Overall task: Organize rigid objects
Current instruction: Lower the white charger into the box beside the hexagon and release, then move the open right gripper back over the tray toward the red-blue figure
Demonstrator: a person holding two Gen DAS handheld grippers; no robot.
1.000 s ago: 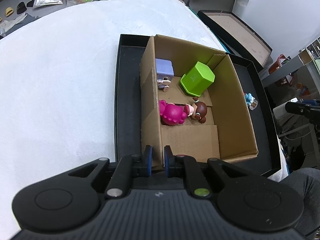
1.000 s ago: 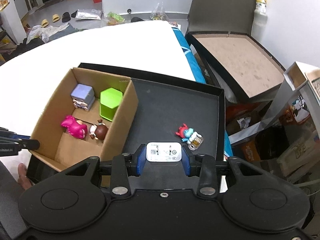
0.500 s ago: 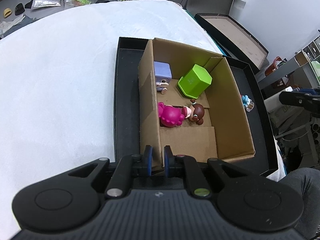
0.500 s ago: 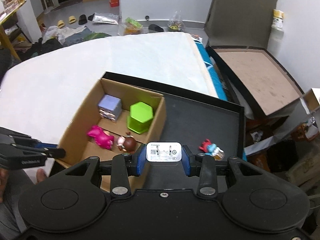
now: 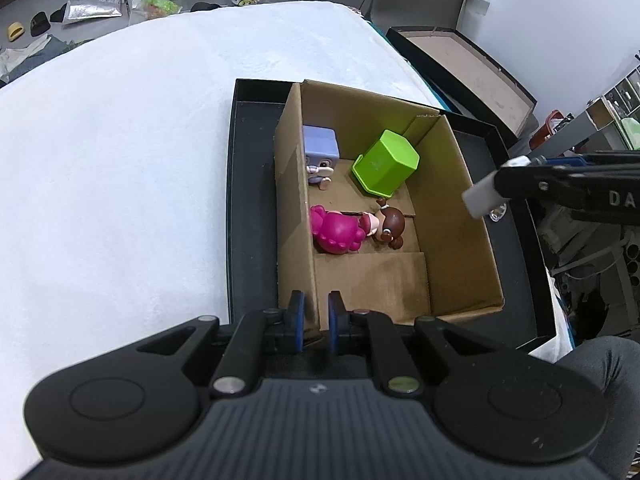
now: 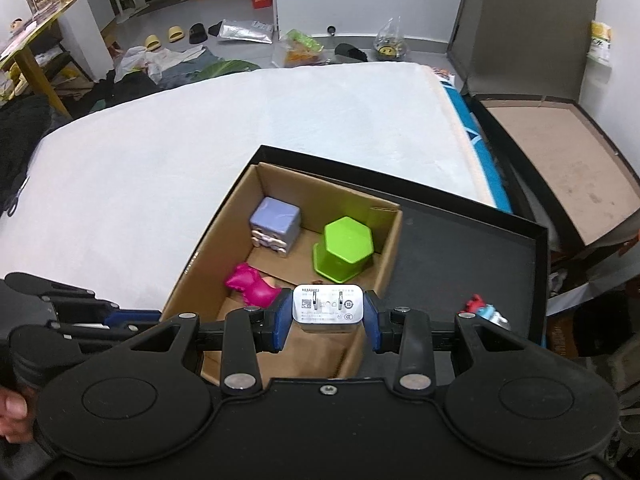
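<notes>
A cardboard box (image 5: 464,216) (image 6: 208,248) stands in a black tray (image 5: 250,184) (image 6: 472,256). Inside it are a purple cube figure (image 5: 319,152) (image 6: 275,224), a green hexagonal cup (image 5: 386,162) (image 6: 347,248) upside down, and a pink-dressed doll (image 5: 352,230) (image 6: 252,289) lying flat. My left gripper (image 5: 314,322) is shut on the box's near wall. Over the box's near right part, my right gripper (image 6: 327,318) is shut on a white charger (image 6: 327,305) (image 5: 482,197). A small red and blue figure (image 6: 482,312) lies on the tray, right of the box.
The tray rests on a white bed surface (image 6: 240,128). A second black box with a brown lining (image 6: 560,152) stands open to the right. Slippers, bags and clothes litter the floor beyond the bed. A person's knee (image 5: 604,364) is at the lower right.
My right gripper has carried the white charger leftward, from above the black tray to above the cardboard box. The left gripper has kept its hold on the box wall.
</notes>
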